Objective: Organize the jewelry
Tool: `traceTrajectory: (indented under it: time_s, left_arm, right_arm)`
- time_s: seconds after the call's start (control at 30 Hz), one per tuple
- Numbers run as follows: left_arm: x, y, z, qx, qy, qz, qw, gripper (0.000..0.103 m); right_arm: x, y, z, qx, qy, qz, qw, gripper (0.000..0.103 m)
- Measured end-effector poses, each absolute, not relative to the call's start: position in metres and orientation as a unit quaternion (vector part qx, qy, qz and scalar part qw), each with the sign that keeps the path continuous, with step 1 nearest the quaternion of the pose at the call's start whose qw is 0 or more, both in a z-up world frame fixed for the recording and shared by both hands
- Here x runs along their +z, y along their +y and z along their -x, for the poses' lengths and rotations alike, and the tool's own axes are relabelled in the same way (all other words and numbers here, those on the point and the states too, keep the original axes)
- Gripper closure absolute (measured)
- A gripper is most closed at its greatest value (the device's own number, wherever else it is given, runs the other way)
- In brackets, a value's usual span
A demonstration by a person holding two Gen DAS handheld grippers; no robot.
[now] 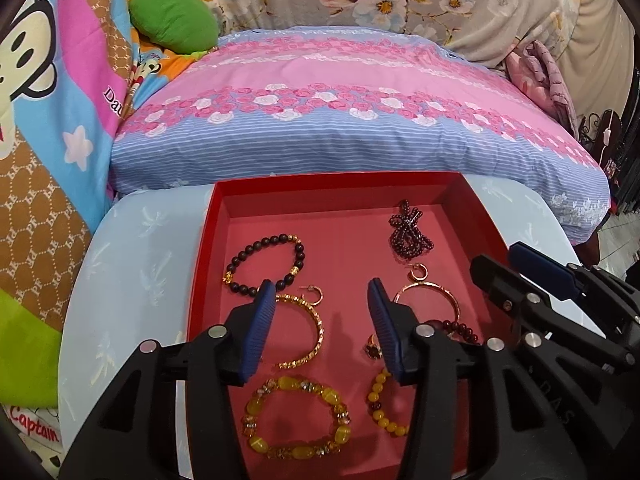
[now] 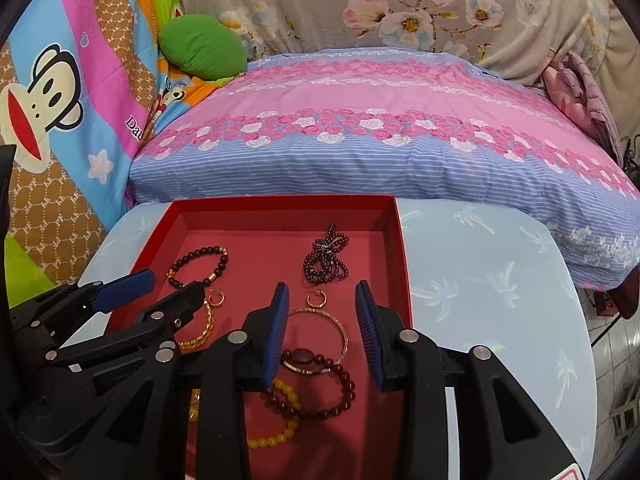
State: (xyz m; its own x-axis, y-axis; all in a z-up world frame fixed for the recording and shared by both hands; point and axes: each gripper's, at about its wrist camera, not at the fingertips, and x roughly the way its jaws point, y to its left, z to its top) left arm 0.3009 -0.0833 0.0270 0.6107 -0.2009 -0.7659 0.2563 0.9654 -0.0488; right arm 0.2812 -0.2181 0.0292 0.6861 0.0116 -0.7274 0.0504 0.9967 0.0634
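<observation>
A red box (image 1: 208,248) (image 2: 402,264) on a pale blue table holds jewelry: a dark bead bracelet (image 1: 266,264) (image 2: 198,266), a gold bangle (image 1: 308,332), a yellow chunky bracelet (image 1: 296,420), a small yellow bead bracelet (image 1: 380,404) (image 2: 280,420), a rose-gold bangle (image 1: 432,300) (image 2: 324,336), a dark red bead bracelet (image 2: 320,388), a ring (image 1: 372,350), two hoop earrings and a dark bead necklace (image 1: 410,230) (image 2: 326,260). My left gripper (image 1: 322,328) is open and empty above the gold bangle. My right gripper (image 2: 322,336) is open and empty above the rose-gold bangle.
The table (image 1: 132,264) (image 2: 480,280) stands against a bed with a pink and blue floral cover (image 1: 340,112). A cartoon blanket (image 1: 48,120) and a green cushion (image 1: 176,16) lie to the left. Tiled floor (image 2: 616,360) shows at the right.
</observation>
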Motion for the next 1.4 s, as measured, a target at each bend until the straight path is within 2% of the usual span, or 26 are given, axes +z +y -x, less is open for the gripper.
traceTrajectory:
  time_s: [0.4,0.57,0.8,1.0,1.1,1.23,1.4]
  left_arm:
    - [0.040,-0.072,-0.260,-0.121,0.410,-0.025,0.904,0.050]
    - [0.045,-0.065,-0.245,-0.114,0.404,-0.020,0.907,0.043]
    - [0.049,-0.061,-0.224,-0.109,0.399,-0.024,0.910,0.041]
    - [0.049,-0.054,-0.207,-0.106,0.401,-0.020,0.910,0.038]
    - [0.049,-0.050,-0.199,-0.106,0.402,-0.018,0.909,0.038]
    - [0.047,-0.046,-0.191,-0.104,0.405,-0.016,0.908,0.038]
    - [0.045,-0.045,-0.181,-0.104,0.408,-0.015,0.907,0.038]
  right_arm:
    - [0.040,-0.220,-0.238,-0.016,0.386,-0.045,0.921,0.049]
    - [0.044,-0.220,-0.222,-0.014,0.384,-0.052,0.922,0.043]
    - [0.048,-0.216,-0.201,-0.017,0.381,-0.047,0.923,0.042]
    - [0.048,-0.212,-0.183,-0.020,0.377,-0.043,0.925,0.036]
    - [0.048,-0.212,-0.175,-0.024,0.377,-0.043,0.925,0.031]
    - [0.045,-0.215,-0.166,-0.030,0.381,-0.048,0.923,0.019]
    - [0.043,-0.214,-0.157,-0.032,0.379,-0.043,0.924,0.019]
